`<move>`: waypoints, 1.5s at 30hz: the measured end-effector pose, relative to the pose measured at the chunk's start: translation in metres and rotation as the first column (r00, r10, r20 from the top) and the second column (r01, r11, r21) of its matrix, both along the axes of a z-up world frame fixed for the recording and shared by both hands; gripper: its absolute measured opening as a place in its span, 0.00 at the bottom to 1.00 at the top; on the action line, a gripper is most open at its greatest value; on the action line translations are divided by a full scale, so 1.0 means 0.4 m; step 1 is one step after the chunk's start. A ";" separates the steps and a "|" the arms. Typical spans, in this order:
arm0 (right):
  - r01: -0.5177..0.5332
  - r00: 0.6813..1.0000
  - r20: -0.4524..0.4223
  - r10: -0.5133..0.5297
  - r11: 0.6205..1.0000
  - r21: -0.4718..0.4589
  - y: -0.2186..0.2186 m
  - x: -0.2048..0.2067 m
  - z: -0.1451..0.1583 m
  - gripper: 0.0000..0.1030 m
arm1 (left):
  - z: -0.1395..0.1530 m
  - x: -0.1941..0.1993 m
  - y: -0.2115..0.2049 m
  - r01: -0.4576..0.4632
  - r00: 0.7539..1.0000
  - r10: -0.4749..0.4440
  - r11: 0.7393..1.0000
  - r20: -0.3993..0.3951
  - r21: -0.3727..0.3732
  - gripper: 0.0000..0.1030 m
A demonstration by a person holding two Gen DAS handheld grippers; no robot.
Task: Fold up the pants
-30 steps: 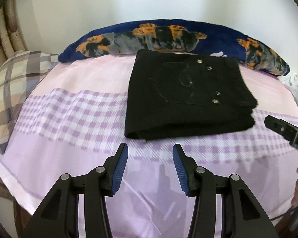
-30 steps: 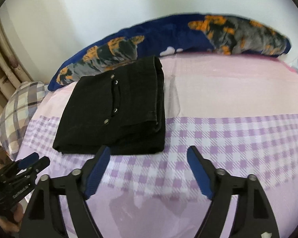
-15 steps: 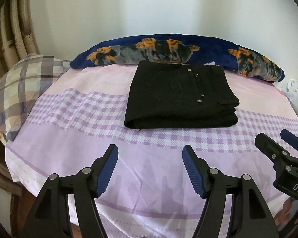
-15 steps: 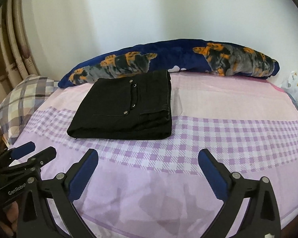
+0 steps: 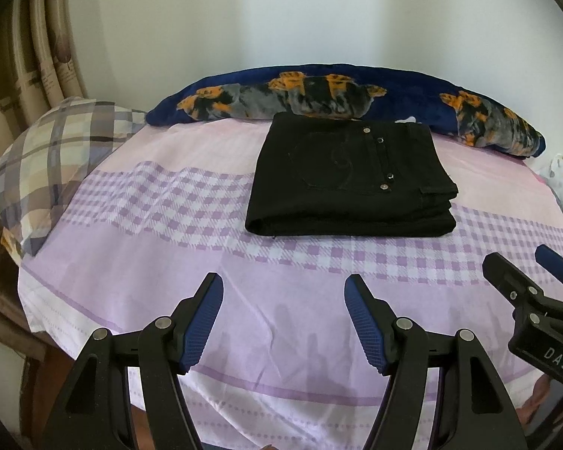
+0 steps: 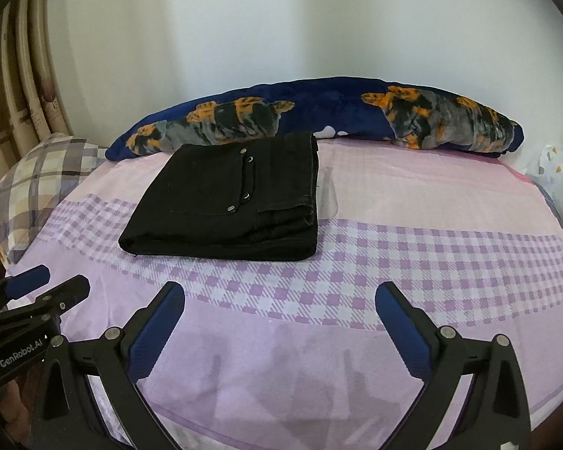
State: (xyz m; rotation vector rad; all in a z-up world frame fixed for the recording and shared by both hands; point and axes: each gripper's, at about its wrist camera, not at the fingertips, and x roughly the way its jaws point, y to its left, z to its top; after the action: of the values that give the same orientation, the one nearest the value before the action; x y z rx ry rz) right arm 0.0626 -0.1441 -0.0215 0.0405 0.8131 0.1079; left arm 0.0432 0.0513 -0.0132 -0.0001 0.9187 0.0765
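Note:
The black pants (image 5: 351,180) lie folded into a neat rectangle on the bed, back pocket and metal studs facing up; they also show in the right wrist view (image 6: 229,202). My left gripper (image 5: 283,292) is open and empty, well in front of the pants above the sheet. My right gripper (image 6: 279,300) is open wide and empty, also in front of the pants and to their right. Each gripper shows at the edge of the other's view: the right one (image 5: 533,292) and the left one (image 6: 45,288).
The bed has a pink and purple checked sheet (image 5: 169,202). A long navy pillow with orange and grey print (image 5: 319,90) lies against the white wall behind the pants. A plaid pillow (image 5: 52,153) sits at the left, next to a rattan headboard (image 5: 26,60).
Both grippers have drawn back from the folded pants toward the bed's front edge and opened wider. The pants have not moved.

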 end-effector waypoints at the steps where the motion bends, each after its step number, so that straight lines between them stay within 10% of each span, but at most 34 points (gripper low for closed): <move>1: 0.004 1.000 -0.002 -0.004 1.000 0.001 -0.001 0.001 -0.001 0.98 | 0.000 -0.001 -0.001 -0.001 1.000 0.001 1.000 0.001 0.001 0.66; 45: -0.016 0.998 -0.059 0.015 1.000 -0.022 0.009 0.014 -0.026 0.98 | -0.009 0.012 -0.006 0.016 1.000 -0.016 0.999 -0.005 0.040 0.66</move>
State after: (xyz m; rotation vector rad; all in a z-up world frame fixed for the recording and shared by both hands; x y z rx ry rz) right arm 0.0682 -0.1407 -0.0320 0.0166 0.8730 0.1129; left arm 0.0479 0.0490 -0.0167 0.0449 0.9220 0.0802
